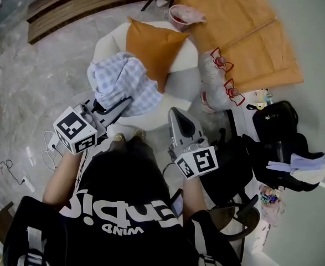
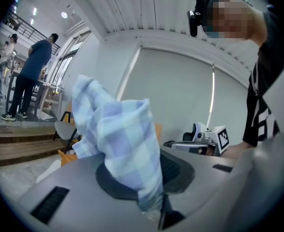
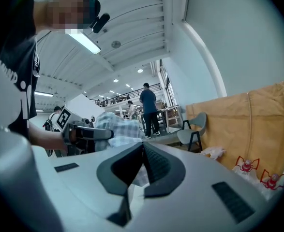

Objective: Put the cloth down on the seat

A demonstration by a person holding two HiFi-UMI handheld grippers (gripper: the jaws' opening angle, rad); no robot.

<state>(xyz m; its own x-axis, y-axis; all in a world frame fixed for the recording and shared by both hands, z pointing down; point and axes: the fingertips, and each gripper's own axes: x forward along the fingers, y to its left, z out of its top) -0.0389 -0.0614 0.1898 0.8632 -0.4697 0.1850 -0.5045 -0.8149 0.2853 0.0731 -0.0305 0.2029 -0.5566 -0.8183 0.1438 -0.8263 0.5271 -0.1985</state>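
Note:
A blue-and-white checked cloth point(image 1: 120, 82) hangs bunched over the near left edge of a white round seat point(image 1: 179, 87). An orange cushion point(image 1: 154, 46) leans on that seat. My left gripper point(image 1: 128, 100) is shut on the cloth's lower end; in the left gripper view the cloth point(image 2: 117, 134) rises out of the closed jaws point(image 2: 149, 173) and hides the seat. My right gripper point(image 1: 174, 111) hovers at the seat's near right edge, shut and empty. In the right gripper view its tips point(image 3: 142, 146) meet, with the cloth point(image 3: 115, 127) and the left gripper point(image 3: 86, 134) off to the left.
A wrapped pack of water bottles point(image 1: 217, 79) stands right of the seat, with tan boards point(image 1: 251, 32) behind it. Black bags point(image 1: 273, 132) crowd the right side. Wooden steps point(image 1: 79, 4) run along the back left. A grey chair point(image 3: 192, 129) and people point(image 2: 28, 76) are farther off.

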